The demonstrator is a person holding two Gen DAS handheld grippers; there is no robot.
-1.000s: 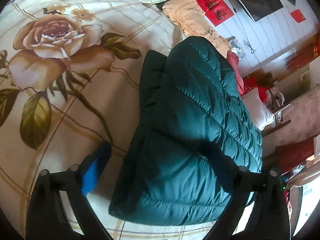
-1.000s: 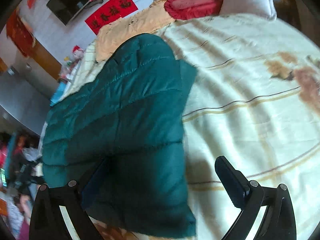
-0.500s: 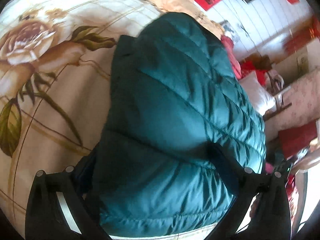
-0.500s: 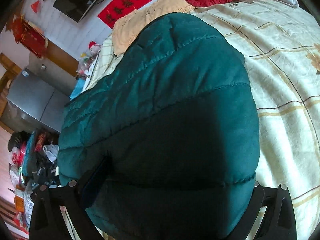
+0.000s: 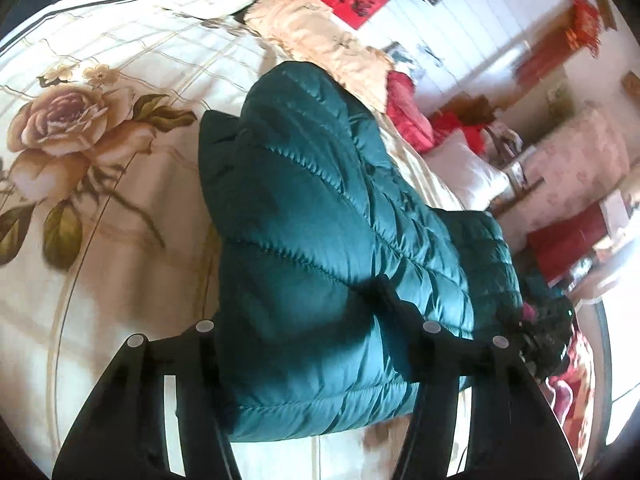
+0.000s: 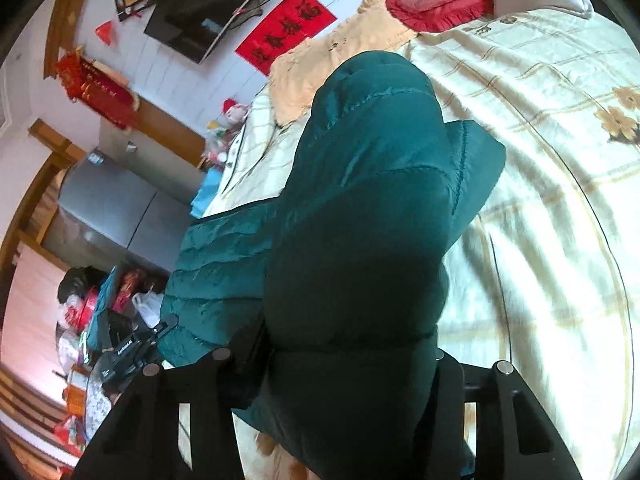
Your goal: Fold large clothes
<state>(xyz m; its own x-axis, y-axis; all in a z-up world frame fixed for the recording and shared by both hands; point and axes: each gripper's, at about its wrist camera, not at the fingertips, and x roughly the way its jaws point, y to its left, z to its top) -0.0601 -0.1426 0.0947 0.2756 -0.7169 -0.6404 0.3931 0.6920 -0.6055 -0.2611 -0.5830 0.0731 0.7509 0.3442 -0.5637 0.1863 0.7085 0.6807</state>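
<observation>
Gripping the near edge of one dark green quilted down jacket [image 5: 328, 240], two hand-held claws lift a fold of it above a bed covered by a cream bedspread [image 5: 100, 240] printed with roses. The left claw [image 5: 316, 344] is pinching a thick roll of the padded fabric between its fingers; the right claw [image 6: 348, 364] is likewise clamped on the bunched hem, the cloth filling the gap between its fingers. The rest of the jacket lies on the bed, trailing away toward the pillows.

By its puffed, stitched panels the jacket looks light, soft and springy, with a smooth shell that seems likely to slide; a grip on the doubled hem or a seam line, rather than on a single slick layer, appears safest.

Count: one jacket, two claws, one red heart-shaped cushion [image 6: 436, 0], one white pillow [image 5: 468, 172], one yellow blanket [image 5: 320, 36] and one red banner [image 6: 286, 26] on the wall.
</observation>
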